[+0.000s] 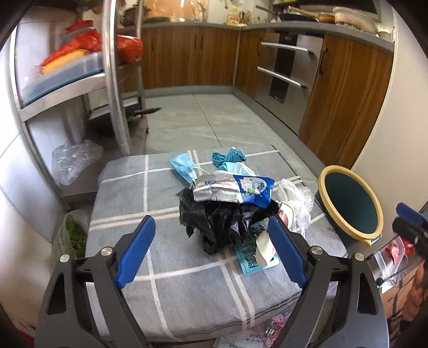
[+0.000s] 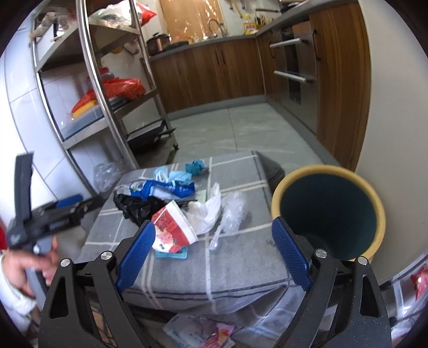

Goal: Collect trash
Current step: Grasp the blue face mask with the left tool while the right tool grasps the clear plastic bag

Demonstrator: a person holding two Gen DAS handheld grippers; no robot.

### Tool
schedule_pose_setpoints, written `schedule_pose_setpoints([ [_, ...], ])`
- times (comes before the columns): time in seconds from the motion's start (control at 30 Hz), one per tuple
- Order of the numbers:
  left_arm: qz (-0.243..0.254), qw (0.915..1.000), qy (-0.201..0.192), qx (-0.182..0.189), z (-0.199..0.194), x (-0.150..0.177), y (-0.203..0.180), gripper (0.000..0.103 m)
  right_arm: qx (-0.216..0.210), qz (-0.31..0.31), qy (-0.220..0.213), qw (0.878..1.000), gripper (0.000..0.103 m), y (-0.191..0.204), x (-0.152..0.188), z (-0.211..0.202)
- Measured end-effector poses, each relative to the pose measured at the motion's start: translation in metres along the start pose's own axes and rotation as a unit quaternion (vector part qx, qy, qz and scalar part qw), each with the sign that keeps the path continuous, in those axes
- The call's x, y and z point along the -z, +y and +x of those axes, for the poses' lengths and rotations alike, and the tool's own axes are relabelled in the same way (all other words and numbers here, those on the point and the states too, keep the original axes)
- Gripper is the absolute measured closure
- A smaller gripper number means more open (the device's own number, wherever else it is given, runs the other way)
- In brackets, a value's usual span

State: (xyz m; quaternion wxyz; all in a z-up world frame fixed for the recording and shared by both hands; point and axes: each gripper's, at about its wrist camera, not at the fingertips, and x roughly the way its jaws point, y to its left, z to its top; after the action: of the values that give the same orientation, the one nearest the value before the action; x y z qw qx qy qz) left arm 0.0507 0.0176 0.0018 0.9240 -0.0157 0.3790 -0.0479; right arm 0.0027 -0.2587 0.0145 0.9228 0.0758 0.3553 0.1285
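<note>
Left gripper point(image 1: 211, 241) nearest, jaws apart, nothing between pads, hovering before trash pile on grey checked tabletop point(image 1: 160, 294). Pile, left to right: two blue masks point(image 1: 183, 167), one black bag point(image 1: 214, 216), one blue-silver wrapper point(image 1: 232, 188), one clear bag point(image 1: 297, 198). One bin point(image 1: 350, 203) beside pile, right. Right gripper point(image 2: 214, 241) jaws apart, empty, over red-white wrapper point(image 2: 174, 230).

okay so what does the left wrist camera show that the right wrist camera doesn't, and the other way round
Only the left wrist view shows the bag of greens on the floor and the pans on the counter. Only the right wrist view shows the person's hand gripping the left tool's handle, and the tap. Both show the trash pile on the grey checked cushion, the bin, and an open, empty tool in front.
</note>
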Motion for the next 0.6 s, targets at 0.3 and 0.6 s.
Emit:
schedule_pose_setpoints([
  [0.3,0.13,0.9906,0.028,0.031,0.037,-0.025,-0.036,0.019,-0.007,0.004,0.031,0.999,0.014,0.004,0.002,0.013],
  [0.6,0.057,0.9967,0.047,0.033,0.069,-0.096,0.003,0.018,-0.01,0.015,0.032,0.999,0.014,-0.004,-0.021,0.024],
])
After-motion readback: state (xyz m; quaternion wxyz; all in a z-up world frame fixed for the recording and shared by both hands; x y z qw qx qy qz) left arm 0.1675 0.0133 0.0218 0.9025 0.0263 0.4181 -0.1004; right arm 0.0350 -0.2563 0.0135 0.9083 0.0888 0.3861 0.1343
